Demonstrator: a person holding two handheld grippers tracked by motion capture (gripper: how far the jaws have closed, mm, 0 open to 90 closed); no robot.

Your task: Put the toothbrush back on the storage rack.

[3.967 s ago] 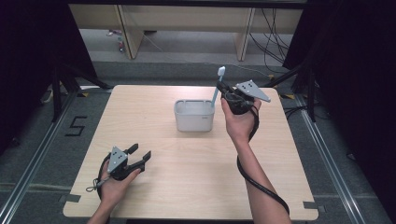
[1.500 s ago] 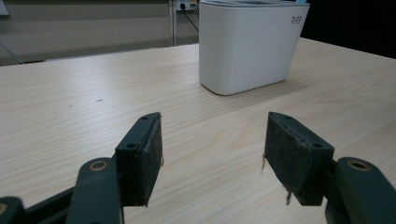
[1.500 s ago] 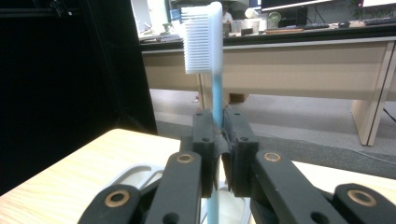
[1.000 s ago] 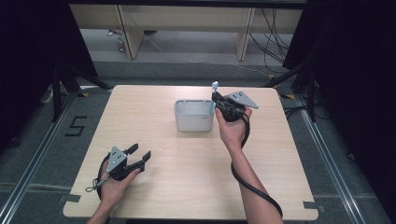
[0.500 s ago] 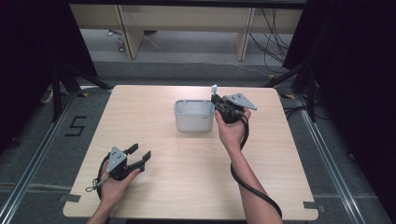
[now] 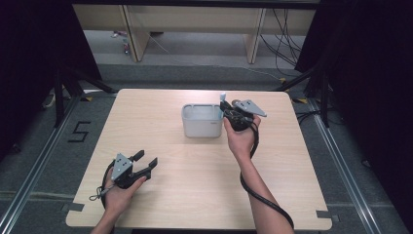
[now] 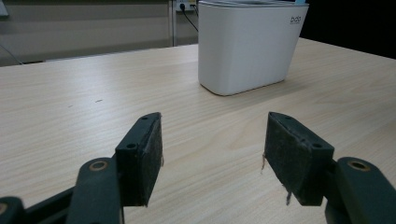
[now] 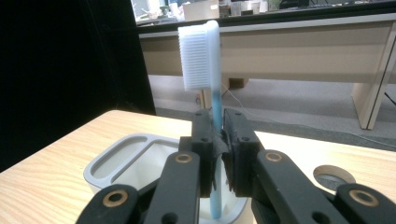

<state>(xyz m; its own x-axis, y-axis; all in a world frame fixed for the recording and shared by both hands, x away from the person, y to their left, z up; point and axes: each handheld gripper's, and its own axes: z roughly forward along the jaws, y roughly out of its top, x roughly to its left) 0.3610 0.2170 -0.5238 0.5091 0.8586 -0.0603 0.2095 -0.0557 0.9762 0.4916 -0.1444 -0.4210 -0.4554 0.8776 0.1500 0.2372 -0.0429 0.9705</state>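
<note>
- The right gripper [image 8: 219, 135] has its jaws clamped on the blue handle of a toothbrush [image 8: 201, 56], which stands upright, white bristle head well above the fingertips.
- The handle's lower end hangs below the pads, inside the white holder [image 8: 135, 161], in the compartment nearest the gripper.
- The left gripper [image 7: 212, 154] rests on the table [image 7: 70, 116], jaws wide apart and holding nothing; the holder stands well ahead of its fingertips.
</note>
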